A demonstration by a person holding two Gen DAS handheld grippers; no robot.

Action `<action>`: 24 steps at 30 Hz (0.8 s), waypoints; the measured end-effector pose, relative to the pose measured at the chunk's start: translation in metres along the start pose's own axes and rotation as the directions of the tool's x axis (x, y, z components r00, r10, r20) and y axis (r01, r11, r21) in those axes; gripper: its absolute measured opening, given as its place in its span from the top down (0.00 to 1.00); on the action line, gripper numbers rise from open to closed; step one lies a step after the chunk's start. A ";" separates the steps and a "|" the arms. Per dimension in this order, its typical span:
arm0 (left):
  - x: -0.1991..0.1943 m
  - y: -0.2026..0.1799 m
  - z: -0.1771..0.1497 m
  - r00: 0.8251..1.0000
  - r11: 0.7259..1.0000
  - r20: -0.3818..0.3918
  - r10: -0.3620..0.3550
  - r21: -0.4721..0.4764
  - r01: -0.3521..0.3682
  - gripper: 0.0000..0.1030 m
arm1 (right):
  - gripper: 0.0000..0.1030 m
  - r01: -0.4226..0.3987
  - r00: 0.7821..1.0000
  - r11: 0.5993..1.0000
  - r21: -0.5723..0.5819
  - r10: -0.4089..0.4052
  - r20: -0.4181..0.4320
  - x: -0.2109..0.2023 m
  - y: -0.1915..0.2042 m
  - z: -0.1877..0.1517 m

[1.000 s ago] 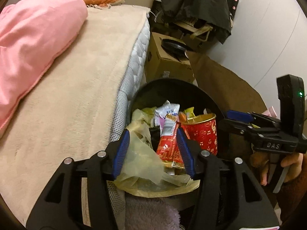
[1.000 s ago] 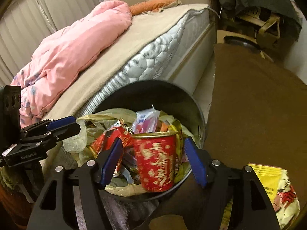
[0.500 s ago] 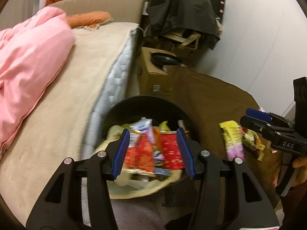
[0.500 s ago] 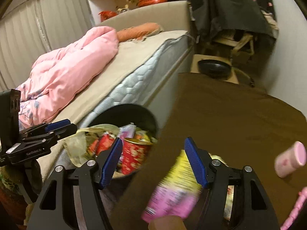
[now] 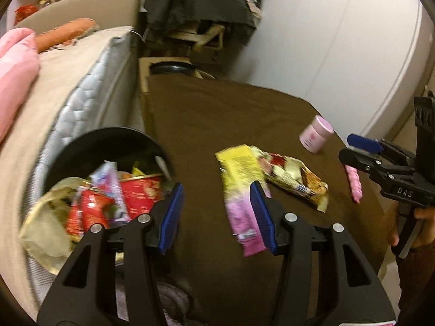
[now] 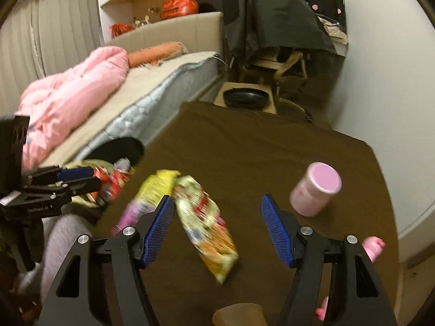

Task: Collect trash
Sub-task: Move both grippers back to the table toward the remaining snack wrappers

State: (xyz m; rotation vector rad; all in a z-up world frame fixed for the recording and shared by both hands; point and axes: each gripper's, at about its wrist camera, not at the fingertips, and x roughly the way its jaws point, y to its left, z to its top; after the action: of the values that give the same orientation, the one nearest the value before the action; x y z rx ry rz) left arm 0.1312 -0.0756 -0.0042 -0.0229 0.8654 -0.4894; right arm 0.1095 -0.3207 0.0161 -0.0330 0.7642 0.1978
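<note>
Two hand-held grippers are hovering over a brown-covered bench (image 5: 217, 114) beside a bed (image 6: 152, 92). The left gripper (image 5: 216, 212) is holding its jaws spread and empty; between and beyond its blue pads (image 5: 171, 212) only brown cloth is showing, with a yellow-and-pink wrapper (image 5: 239, 187) lying flat just beside the right-hand pad. The right gripper (image 6: 217, 228) is likewise keeping its jaws spread wide with nothing pinched — a printed snack packet (image 6: 206, 222) is lying on the bench in the gap ahead of them, its top end touching the yellow-and-pink wrapper. A pink lidded jar (image 6: 315, 190) is resting tilted on the cloth to the right of the packet, apart from it, and a small pink item (image 5: 353, 182) is lying near the bench's right edge. A black bin (image 5: 108, 146) is standing between the bench and the bed, heaped with trash: a red paper cup (image 5: 141, 190), red wrappers and a yellowish plastic bag (image 5: 43, 225) draped over its rim. A person's hand (image 5: 418, 225) is gripping the right gripper's handle. Both views are motion-blurred — fine print on the wrappers is not readable.
</note>
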 end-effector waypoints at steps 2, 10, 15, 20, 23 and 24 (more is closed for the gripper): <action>0.006 -0.009 -0.001 1.000 1.000 -0.016 -0.004 0.021 0.004 0.53 | 0.39 -0.007 1.000 1.000 0.003 0.007 -0.008 0.000 -0.006 -0.006; 0.024 -0.025 -0.005 0.998 0.998 -0.056 -0.006 0.056 0.009 0.53 | 0.38 -0.036 0.998 0.999 -0.003 0.036 -0.048 0.017 -0.007 -0.025; 0.024 -0.015 -0.001 0.999 0.999 -0.049 0.018 0.032 -0.016 0.53 | 0.38 -0.024 0.998 0.994 -0.105 0.017 -0.068 0.038 0.015 -0.028; 0.022 -0.005 -0.002 0.998 0.999 -0.055 0.033 0.012 -0.033 0.53 | 0.50 -0.051 0.992 0.992 -0.116 0.038 -0.117 0.064 0.021 -0.026; 0.021 -0.005 -0.003 0.998 0.999 -0.055 0.037 0.014 -0.036 0.53 | 0.60 -0.075 0.989 0.993 -0.094 0.062 -0.133 0.067 0.017 -0.027; 0.021 -0.004 -0.003 0.998 0.999 -0.056 0.036 0.014 -0.035 0.53 | 0.64 -0.081 0.988 0.993 -0.086 0.069 -0.135 0.066 0.016 -0.028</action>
State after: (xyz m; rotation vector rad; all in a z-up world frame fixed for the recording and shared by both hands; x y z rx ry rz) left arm 0.1387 -0.0880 -0.0205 0.0181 0.9165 -0.4638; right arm 0.1331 -0.2970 -0.0490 -0.1048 0.8883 0.3048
